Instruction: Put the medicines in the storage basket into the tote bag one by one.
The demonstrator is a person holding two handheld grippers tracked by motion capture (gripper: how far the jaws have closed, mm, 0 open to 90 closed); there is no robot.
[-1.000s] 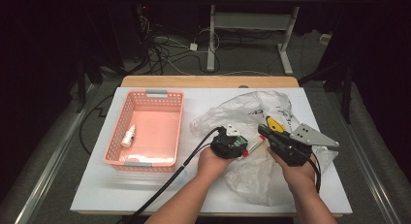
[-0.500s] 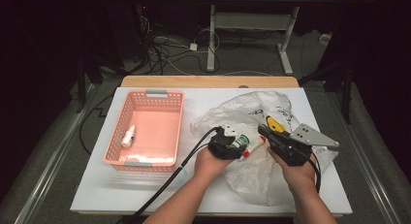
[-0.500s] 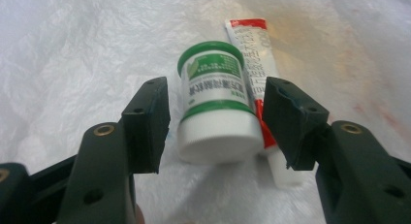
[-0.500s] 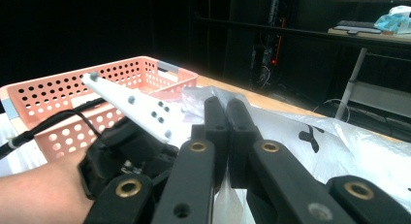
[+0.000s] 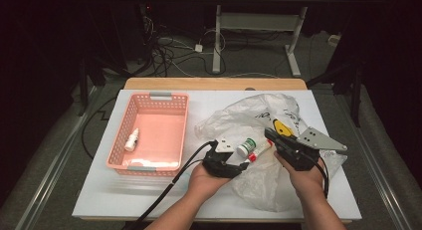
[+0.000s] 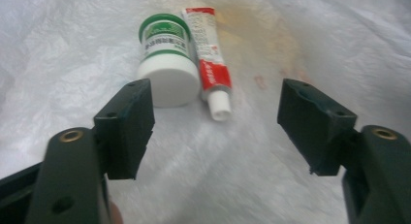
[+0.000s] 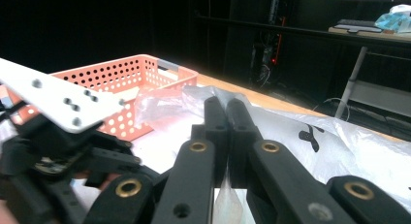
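Plastic jar (image 6: pixel 167 59) ahead of your spread, just-opening left tongs (image 6: pixel 215 122) (nothing between): light, slick; grip its sides. Right tongs (image 7: pixel 227 112) pinch bag (image 7: pixel 310 132).

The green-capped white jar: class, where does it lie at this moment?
In the high view the green-capped white jar lies on the plastic bag, touching the red-and-white tube, between the left gripper and the right gripper.

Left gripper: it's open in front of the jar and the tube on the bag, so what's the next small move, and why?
Probably ease the left gripper forward and a little left around the green-lidded jar. Its jaws have just been opening with nothing between them, and the jar lies just ahead, beside the red-and-white tube on the plastic bag.
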